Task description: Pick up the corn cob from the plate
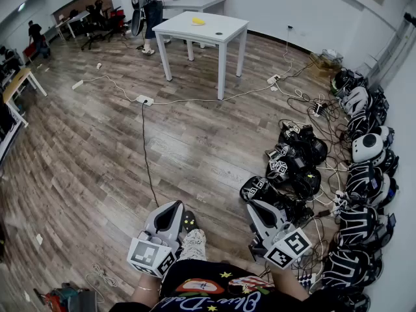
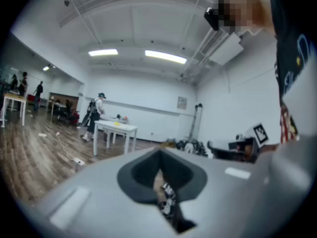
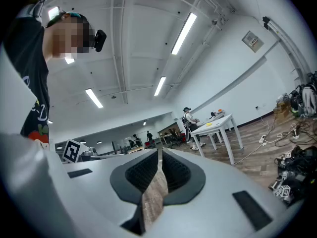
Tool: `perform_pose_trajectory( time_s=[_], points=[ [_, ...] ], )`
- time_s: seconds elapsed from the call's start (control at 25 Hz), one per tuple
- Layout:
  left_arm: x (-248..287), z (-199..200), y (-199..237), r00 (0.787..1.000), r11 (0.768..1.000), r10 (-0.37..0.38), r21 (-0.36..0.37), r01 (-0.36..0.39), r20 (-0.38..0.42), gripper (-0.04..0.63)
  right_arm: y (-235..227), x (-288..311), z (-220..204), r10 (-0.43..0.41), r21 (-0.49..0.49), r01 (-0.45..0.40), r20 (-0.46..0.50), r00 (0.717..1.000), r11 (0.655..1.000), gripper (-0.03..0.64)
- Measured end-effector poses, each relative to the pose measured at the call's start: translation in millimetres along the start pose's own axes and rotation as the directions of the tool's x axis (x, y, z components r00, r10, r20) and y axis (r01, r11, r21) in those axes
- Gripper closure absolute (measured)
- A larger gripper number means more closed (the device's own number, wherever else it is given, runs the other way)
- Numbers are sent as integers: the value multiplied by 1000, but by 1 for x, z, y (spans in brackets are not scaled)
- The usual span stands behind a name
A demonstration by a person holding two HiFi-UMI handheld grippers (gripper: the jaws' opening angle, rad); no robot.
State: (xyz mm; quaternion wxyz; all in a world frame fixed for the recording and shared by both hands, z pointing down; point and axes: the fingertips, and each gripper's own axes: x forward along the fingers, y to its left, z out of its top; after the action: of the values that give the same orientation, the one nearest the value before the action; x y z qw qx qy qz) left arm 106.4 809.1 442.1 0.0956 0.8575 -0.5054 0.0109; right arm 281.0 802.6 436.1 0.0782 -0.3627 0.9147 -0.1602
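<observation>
A small yellow thing, seemingly the corn cob [image 1: 198,21], lies on a white table [image 1: 214,31] far across the room; I cannot make out a plate under it. It also shows as a yellow speck in the left gripper view [image 2: 118,123] and the right gripper view [image 3: 210,124]. Both grippers are held low, close to the person's body, far from the table. My left gripper [image 1: 178,205] [image 2: 159,151] is shut and holds nothing. My right gripper [image 1: 256,207] [image 3: 160,150] is also shut and holds nothing. Both point roughly level toward the table.
Wooden floor lies between me and the table, crossed by a cable and power strip [image 1: 144,100]. Several headsets and spare grippers [image 1: 292,168] with tangled cords line the right wall. A person [image 1: 153,8] stands beyond the table. Desks [image 1: 18,83] stand at the left.
</observation>
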Motion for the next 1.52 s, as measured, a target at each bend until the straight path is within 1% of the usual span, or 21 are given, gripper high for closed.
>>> perform_pose_trajectory(
  time_s=[0.08, 0.16, 0.32, 0.36, 0.44, 0.52, 0.64, 0.76, 0.84, 0.92, 1.0, 1.08, 1.16, 1.24, 1.32, 1.4, 1.44, 1.52],
  points=[
    [24, 12, 36, 1000, 1000, 5, -16, -4, 22, 598, -14, 44, 8, 9, -9, -9, 9, 1000, 1000, 598],
    [48, 26, 74, 999, 1000, 3, -9, -2, 40, 598, -26, 92, 19, 18, -19, -17, 29, 999, 1000, 598],
    [90, 58, 151, 999, 997, 0, 71, -3, 45, 598, -46, 198, 49, 35, -35, -32, 80, 996, 999, 598],
    [98, 65, 170, 999, 997, 1, 75, -5, 48, 598, -50, 224, 56, 43, -37, -39, 93, 995, 999, 598],
    [112, 71, 207, 998, 998, 11, 53, -14, 58, 598, -57, 269, 64, 47, -36, -43, 111, 993, 998, 598],
    [127, 71, 241, 998, 999, 31, 34, -33, 53, 598, -68, 305, 61, 21, -23, -19, 94, 995, 1000, 598],
    [160, 70, 283, 999, 999, 39, 34, -40, 23, 598, -95, 348, 56, -22, -14, 22, 39, 999, 1000, 598],
    [205, 75, 322, 1000, 1000, 28, 7, -28, 10, 598, -138, 383, 55, -58, -24, 58, 4, 998, 998, 598],
    [242, 82, 351, 999, 999, 34, -8, -34, 10, 598, -176, 410, 59, -84, -22, 84, 7, 996, 996, 598],
    [284, 95, 384, 998, 998, 65, -22, -64, 18, 598, -216, 445, 70, -100, -8, 100, 21, 995, 995, 598],
    [330, 115, 413, 995, 996, 89, -31, -88, 35, 598, -253, 486, 85, -95, 13, 95, 30, 995, 995, 598],
    [378, 138, 433, 996, 997, 82, -11, -81, 46, 598, -288, 524, 102, -83, 23, 82, 35, 996, 996, 598],
    [422, 160, 449, 995, 996, 78, 29, -80, 58, 598, -318, 559, 123, -68, 17, 67, 44, 997, 998, 598],
    [455, 169, 464, 994, 995, 86, 49, -89, 65, 598, -343, 587, 138, -45, -1, 45, 50, 998, 999, 598],
    [486, 169, 483, 994, 995, 97, 26, -98, 49, 598, -371, 614, 142, -45, -18, 45, 28, 999, 999, 598],
    [516, 168, 506, 995, 995, 97, -12, -97, 21, 598, -398, 637, 137, -74, -12, 74, -18, 997, 997, 598],
    [531, 167, 518, 996, 996, 92, -18, -92, 9, 598, -409, 648, 132, -90, 0, 90, -41, 995, 996, 598],
    [564, 166, 545, 996, 996, 85, -9, -85, -3, 598, -431, 671, 121, -111, 22, 114, -86, 990, 993, 598]
  ],
)
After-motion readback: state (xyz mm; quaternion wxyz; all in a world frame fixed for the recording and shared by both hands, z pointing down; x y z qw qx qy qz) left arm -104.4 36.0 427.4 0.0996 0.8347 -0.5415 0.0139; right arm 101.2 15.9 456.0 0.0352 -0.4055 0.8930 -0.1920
